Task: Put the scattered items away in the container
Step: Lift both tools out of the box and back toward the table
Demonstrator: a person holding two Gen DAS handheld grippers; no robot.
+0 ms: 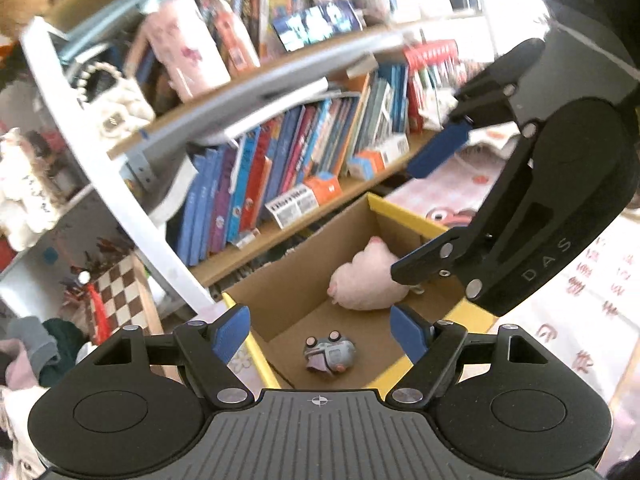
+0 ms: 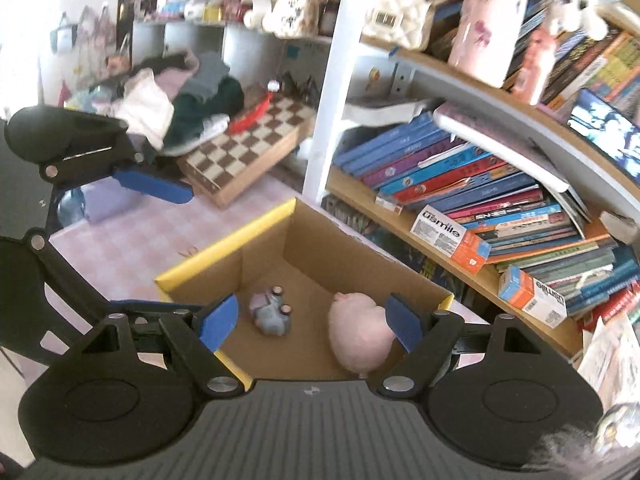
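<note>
Right wrist view, pink plush in cardboard box, beyond empty jaws

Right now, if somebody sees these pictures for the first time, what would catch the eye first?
Probably the cardboard box with yellow edges on the pink checked floor, holding a pink plush toy and a small grey toy. Both the left gripper and the right gripper hang open above it, empty. Behind stands a shelf crammed with colourful books.
</note>
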